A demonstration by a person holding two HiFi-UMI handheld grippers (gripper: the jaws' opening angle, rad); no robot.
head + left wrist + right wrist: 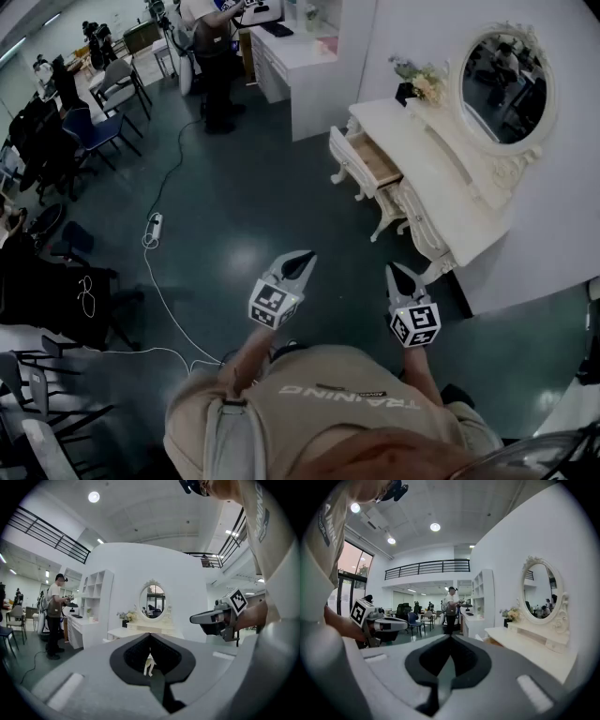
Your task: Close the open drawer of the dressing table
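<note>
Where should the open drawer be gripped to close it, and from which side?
Take the drawer by its white front panel, mid-width, coming from the floor side opposite the mirror. It juts straight out of the dressing table, that face outermost.

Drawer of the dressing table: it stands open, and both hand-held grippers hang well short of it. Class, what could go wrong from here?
1. The drawer juts from the dressing table; a push at one end might skew and jam it.
2. A hard shove could shake the flowers standing on the top behind it.
3. A cable lies on the floor to the left of the left hand-held gripper; a sidestep might snag it.
</note>
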